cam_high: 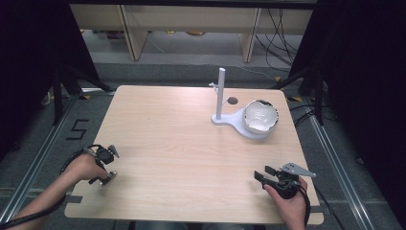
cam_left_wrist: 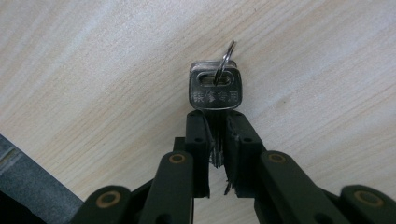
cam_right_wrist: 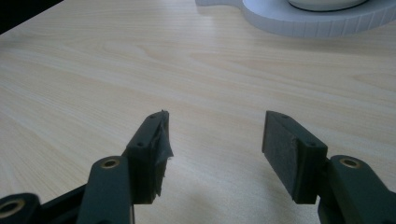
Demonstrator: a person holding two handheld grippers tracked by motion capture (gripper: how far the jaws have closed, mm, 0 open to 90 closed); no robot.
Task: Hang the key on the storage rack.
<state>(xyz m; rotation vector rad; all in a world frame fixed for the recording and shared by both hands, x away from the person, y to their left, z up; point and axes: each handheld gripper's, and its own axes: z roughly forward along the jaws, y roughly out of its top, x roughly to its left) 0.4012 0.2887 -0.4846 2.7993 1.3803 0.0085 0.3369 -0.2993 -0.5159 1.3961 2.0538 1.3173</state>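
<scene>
At the near left corner of the table (cam_high: 191, 143), a pale wood-grain slab with rounded corners, the left hand-held gripper (cam_high: 109, 165) is clenched on a key (cam_left_wrist: 215, 88). In the left gripper view its two black jaws meet on the key's blade, and the flat, rounded-square metal head sticks out past the tips, just above the wood. The head is dull silver, stamped with small characters, and has an oblong slot; a thin wire ring (cam_left_wrist: 228, 56) passes through that slot and stands up on edge. The jaw pads look frayed at their inner edges.

At the near right corner the right hand-held gripper (cam_high: 264, 176) is released, with nothing between its jaws. In the right gripper view the two blocky black pads stand well apart over bare wood; the left pad has a ragged, torn lining, the right a flat, finely grained face.

Towards the far right of the table stands a white stand (cam_high: 230, 120), a flat plastic base with a ribbed rim and a slim upright post. A glossy white bowl (cam_high: 260, 116) sits on its round end.
</scene>
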